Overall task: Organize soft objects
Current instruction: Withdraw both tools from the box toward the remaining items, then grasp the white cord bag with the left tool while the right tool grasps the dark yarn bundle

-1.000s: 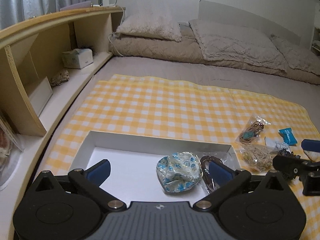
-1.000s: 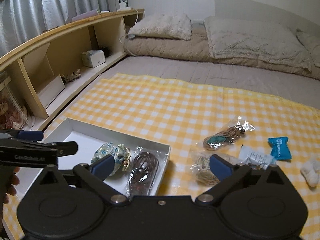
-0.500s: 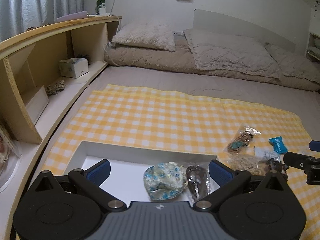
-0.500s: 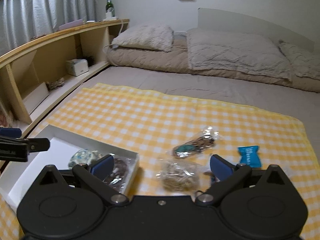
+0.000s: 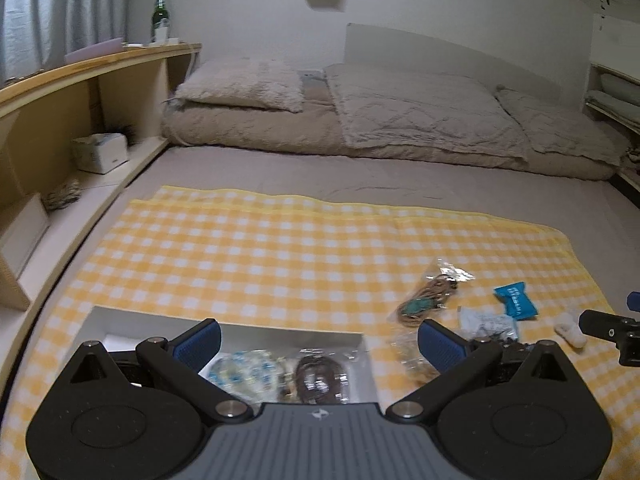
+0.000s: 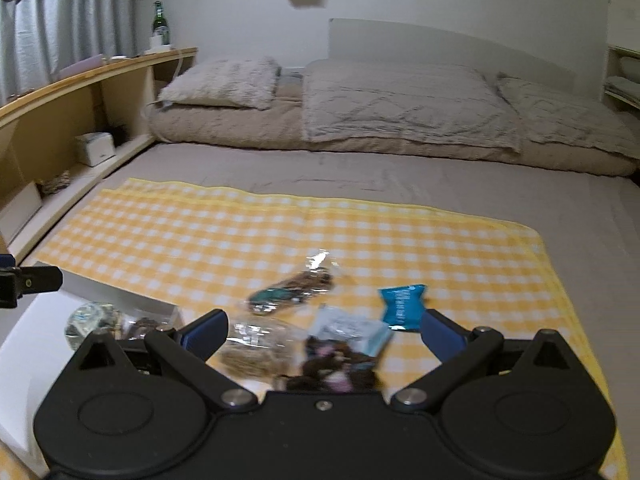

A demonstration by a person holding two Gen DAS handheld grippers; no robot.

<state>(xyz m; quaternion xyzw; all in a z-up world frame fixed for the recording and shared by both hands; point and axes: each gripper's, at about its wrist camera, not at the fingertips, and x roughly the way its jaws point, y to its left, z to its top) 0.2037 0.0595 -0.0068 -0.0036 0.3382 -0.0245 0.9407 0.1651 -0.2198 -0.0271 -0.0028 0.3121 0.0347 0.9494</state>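
A white box (image 5: 120,316) lies on the yellow checked blanket (image 5: 280,248), holding a blue-patterned cloth bundle (image 5: 244,372) and a bagged brown item (image 5: 320,376). My left gripper (image 5: 320,342) hangs open above the box's near edge, holding nothing. Right of the box lie a bag with a teal and brown cord (image 6: 292,294), a bag of beige bands (image 6: 256,346), a white packet (image 6: 348,328), a blue packet (image 6: 402,306) and a dark fluffy item (image 6: 332,372). My right gripper (image 6: 324,332) is open above these, empty. A small white soft piece (image 5: 570,330) lies farther right.
A wooden shelf unit (image 5: 80,92) runs along the left, with a tissue box (image 5: 102,152) and a green bottle (image 5: 160,14) on top. Beige pillows and a quilt (image 5: 400,116) fill the back of the bed. Bare blanket lies beyond the items.
Both grippers have drawn back and risen, so the box and items sit lower in view. The right gripper has shifted right, from beside the box to over the loose items.
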